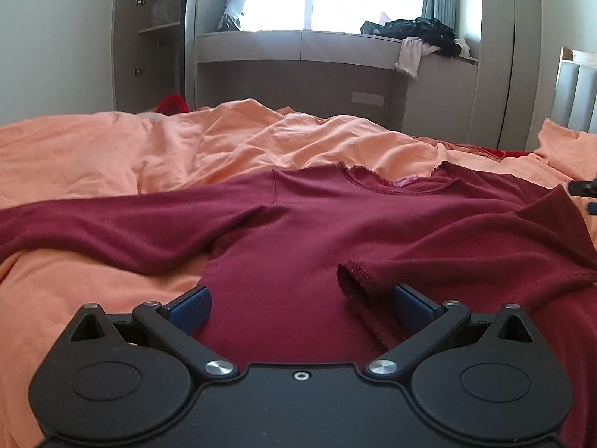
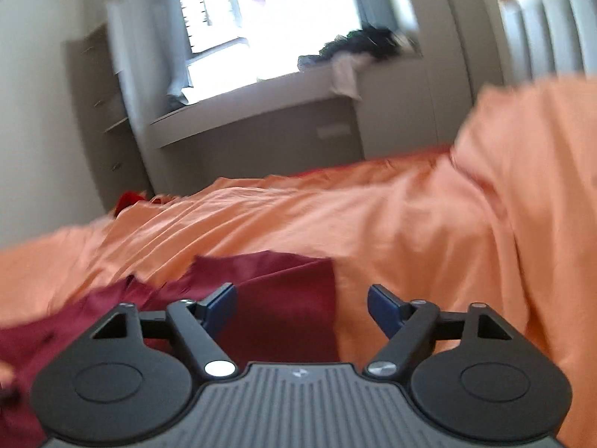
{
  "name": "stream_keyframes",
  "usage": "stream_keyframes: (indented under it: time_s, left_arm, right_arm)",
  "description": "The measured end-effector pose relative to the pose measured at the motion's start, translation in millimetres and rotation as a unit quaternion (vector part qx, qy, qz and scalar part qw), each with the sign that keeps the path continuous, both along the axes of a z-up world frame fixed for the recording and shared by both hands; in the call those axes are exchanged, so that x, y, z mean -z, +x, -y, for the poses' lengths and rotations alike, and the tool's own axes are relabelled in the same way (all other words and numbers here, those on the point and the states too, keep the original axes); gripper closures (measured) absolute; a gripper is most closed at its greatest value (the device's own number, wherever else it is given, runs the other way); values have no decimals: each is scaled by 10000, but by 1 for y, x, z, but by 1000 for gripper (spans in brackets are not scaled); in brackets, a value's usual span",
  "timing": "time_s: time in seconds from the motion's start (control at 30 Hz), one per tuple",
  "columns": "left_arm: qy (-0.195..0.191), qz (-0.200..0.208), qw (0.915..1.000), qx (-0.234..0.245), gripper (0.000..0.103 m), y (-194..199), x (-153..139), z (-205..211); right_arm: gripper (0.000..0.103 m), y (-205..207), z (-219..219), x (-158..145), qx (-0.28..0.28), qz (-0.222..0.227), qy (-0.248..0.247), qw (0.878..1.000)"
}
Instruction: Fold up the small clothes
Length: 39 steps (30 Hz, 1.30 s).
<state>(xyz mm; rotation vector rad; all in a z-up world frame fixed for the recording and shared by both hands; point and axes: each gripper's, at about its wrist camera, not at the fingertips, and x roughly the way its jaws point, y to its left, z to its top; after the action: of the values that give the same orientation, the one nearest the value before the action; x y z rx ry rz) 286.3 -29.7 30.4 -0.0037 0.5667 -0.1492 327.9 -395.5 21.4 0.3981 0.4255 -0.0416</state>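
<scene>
A maroon long-sleeved shirt (image 1: 298, 231) lies flat on the orange bedsheet (image 1: 112, 149), neckline (image 1: 391, 184) away from me. One sleeve (image 1: 74, 231) stretches out to the left. The other sleeve is folded across the body, and its cuff (image 1: 354, 280) rests just inside my left gripper's right pad (image 1: 414, 304). My left gripper (image 1: 302, 306) is open over the shirt's lower body, with nothing pinched. In the blurred right wrist view, my right gripper (image 2: 302, 310) is open above the shirt's edge (image 2: 291, 291) and grips nothing. A tip of the right gripper (image 1: 582, 186) shows at the left wrist view's right edge.
The rumpled sheet rises in a fold on the right (image 2: 522, 186). A red item (image 1: 171, 104) lies at the bed's far left corner. Dark clothes (image 1: 421, 31) are piled on the window ledge beyond the bed. A headboard (image 1: 574, 74) stands at right and shelves (image 1: 160, 30) at left.
</scene>
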Motion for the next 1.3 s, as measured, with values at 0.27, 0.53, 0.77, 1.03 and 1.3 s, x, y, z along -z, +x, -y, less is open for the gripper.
stream_keyframes:
  time_s: [0.27,0.53,0.77,1.03,1.3]
  left_arm:
    - [-79,-33,9999,116,0,-4,4,-6]
    - [-19,-21,9999,148,0,-6,5,-5]
    - [-43,30,9998,172,0,-7,5,-6]
    - [-95,159,9997,155,0,-10,9,-7]
    - [-128,288,9994,110,0,-16,12,-9]
  right_arm:
    - [97,27,16,12,397,-29,71,9992]
    - [96,40,-3,20,511,-319,-737,9955]
    - [36,-21,-17,6,127,-87,-955,9953]
    - [15,-97,-65,20,-61,-22,-2127,9771]
    - [8,-90,-81,45,236,-20,-2915,9563]
